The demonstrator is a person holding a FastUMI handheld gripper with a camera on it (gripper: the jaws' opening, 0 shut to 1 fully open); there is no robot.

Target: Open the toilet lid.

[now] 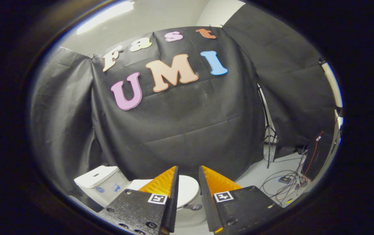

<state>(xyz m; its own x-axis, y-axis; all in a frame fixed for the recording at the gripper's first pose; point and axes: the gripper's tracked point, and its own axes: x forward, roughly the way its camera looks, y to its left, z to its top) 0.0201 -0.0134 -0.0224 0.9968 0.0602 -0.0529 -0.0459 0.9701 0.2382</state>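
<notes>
A white toilet stands on the floor below and beyond my fingers, its lid (pixel 188 192) lying flat and shut over the bowl. Its tank (pixel 97 181) is off to the left of the fingers, with small blue marks on its side. A small dark tab (pixel 194 206) sticks out at the lid's near edge, seen in the gap between the fingers. My gripper (pixel 188 167) hovers above the toilet, well off the lid. It is open by a narrow gap and holds nothing. The left finger hides part of the lid.
Black cloth walls close the booth behind and beside the toilet. A thin light stand (pixel 268 137) rises at the right of the cloth. Loose cables and a small box (pixel 284 180) lie on the pale floor to the right of the toilet.
</notes>
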